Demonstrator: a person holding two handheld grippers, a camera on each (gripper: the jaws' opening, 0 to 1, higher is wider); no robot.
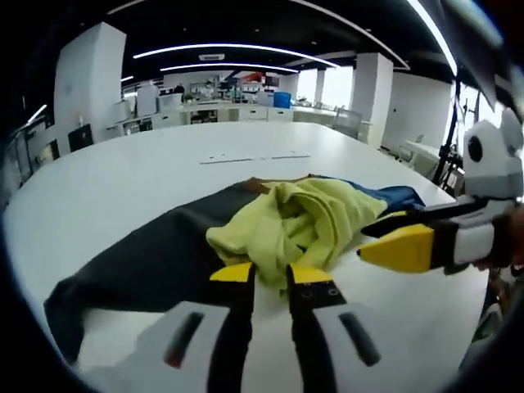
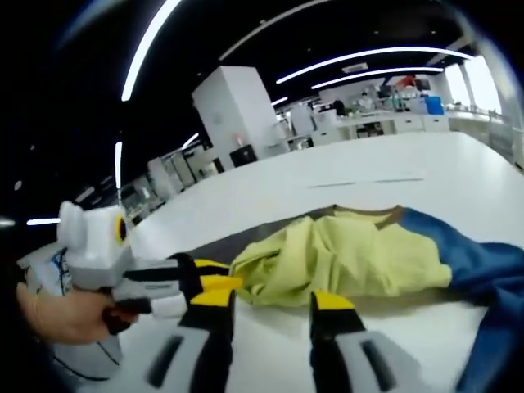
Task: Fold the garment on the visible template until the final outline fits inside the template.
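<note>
Left gripper view: left gripper (image 1: 270, 274) at the near edge of the white table (image 1: 147, 176), yellow-tipped fingers (image 1: 233, 273) parted with a narrow gap, a lobe of the yellow garment (image 1: 299, 217) hanging right at that gap; whether pinched or merely touching, cannot tell. Garment bunched in a crumpled heap just beyond the fingertips, lying on the dark template (image 1: 155, 254), which spreads out to the left of the fingers and under the heap. Blue fabric (image 1: 397, 196) trailing beyond the heap, to the right. Right gripper (image 1: 385, 237) reaching in from the right, yellow tip just beside the heap's right edge, one dark finger above and one yellow below, tips apart, nothing seen between them.

Right gripper view: right gripper (image 2: 270, 303) with fingers (image 2: 332, 303) clearly apart, empty, white tabletop showing between them. Garment (image 2: 344, 258) just ahead of the fingertips, not touching. Blue fabric (image 2: 483, 262) off to the right of the fingers, running down past the right one. Left gripper (image 2: 209, 282) coming in from the left, held in a hand (image 2: 61, 315), its tips at the garment's left edge; closure there too blurred to tell. Office desks far behind.
</note>
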